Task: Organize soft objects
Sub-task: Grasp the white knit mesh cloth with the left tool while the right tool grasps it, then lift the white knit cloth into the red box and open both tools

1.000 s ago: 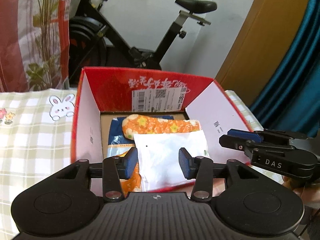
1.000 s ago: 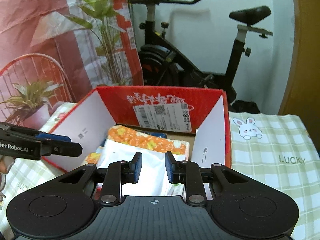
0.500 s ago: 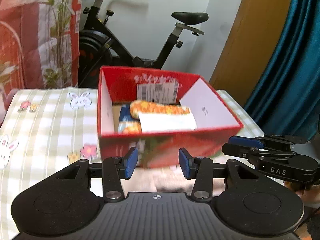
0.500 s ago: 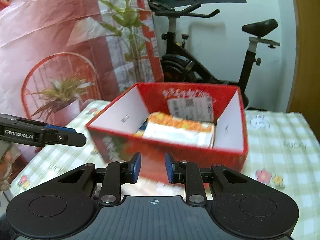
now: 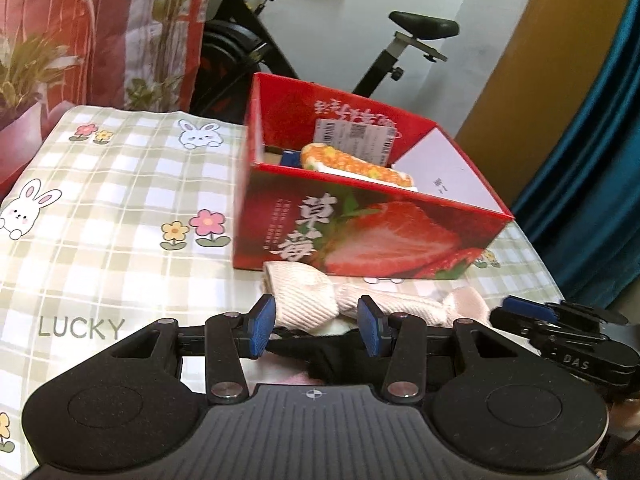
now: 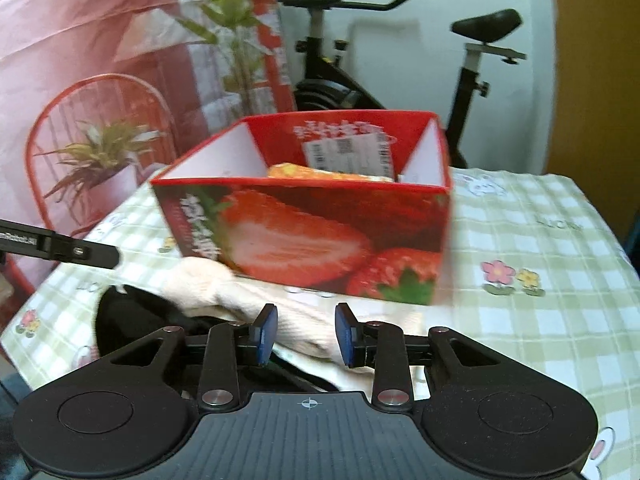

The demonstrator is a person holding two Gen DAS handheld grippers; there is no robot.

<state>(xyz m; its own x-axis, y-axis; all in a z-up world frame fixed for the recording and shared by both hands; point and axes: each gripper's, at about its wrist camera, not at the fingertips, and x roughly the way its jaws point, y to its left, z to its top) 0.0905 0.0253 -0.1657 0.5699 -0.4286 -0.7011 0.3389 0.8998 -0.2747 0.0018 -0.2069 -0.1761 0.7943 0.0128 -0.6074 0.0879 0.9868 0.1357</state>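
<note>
Cream ribbed knitwear (image 5: 308,292) lies in a loose heap on the checked tablecloth (image 5: 116,200), pressed up against the front wall of the red strawberry box (image 5: 360,236), with a black garment (image 6: 132,316) tangled at its near side. The left gripper (image 5: 316,330) hovers just above the heap, its blue pads apart at a middling width with the cream fabric showing in the gap, nothing pinched. The right gripper (image 6: 306,334) hangs over the same pile further along; its jaws are opening, fabric visible between them but not clamped. Inside the box sit an orange floral cloth (image 5: 352,164) and a white folded item (image 5: 344,172) beside it. Each gripper's tip shows at the edge of the other's view.
</note>
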